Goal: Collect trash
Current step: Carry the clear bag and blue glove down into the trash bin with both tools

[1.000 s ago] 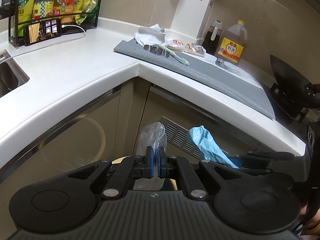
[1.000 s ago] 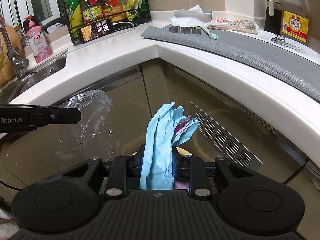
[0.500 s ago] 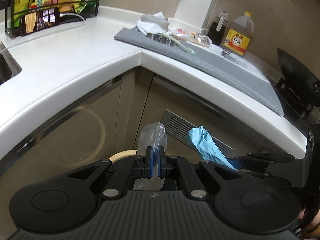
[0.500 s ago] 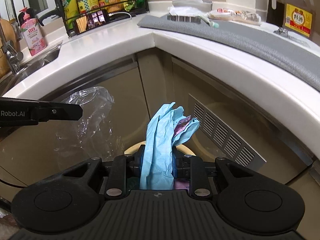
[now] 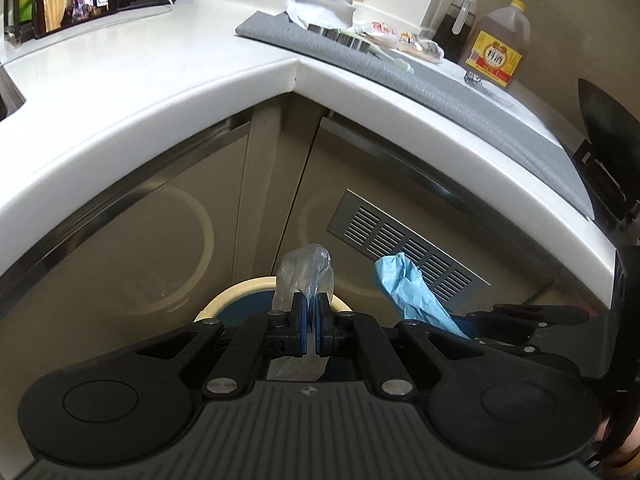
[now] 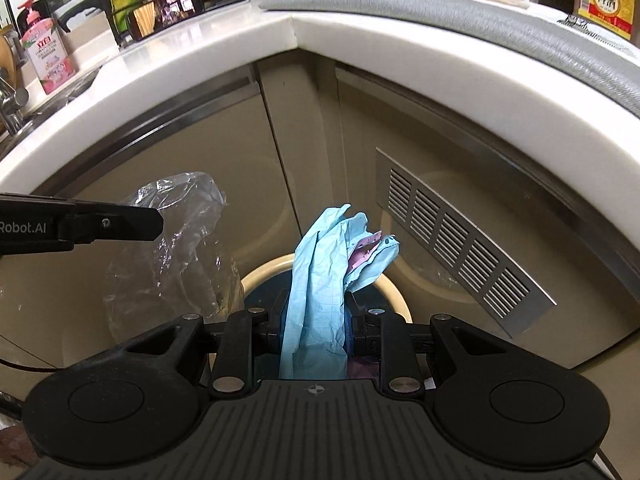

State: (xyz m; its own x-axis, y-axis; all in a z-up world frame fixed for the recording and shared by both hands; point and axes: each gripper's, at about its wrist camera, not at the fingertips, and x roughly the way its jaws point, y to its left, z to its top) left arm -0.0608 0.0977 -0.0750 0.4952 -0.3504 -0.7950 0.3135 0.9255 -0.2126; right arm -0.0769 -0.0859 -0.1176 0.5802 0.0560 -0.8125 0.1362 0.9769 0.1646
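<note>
Holding trash below the counter [image 5: 168, 92] corner, we have the left gripper [image 5: 309, 322] clamped on a plastic bag [image 5: 306, 270], the right gripper [image 6: 316, 330] clamped on blue paper [image 6: 320, 280], both above the bin [image 6: 394, 292]

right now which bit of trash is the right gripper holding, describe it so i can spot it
Below the white counter's corner, a cream-rimmed bin stands on the floor. Above it, the right gripper clamps a crumpled light-blue sheet with pink scraps inside, unlike the clear plastic bag beside it.

Both wrist views face down, close, sharing the bin [image 5: 240, 292].
</note>
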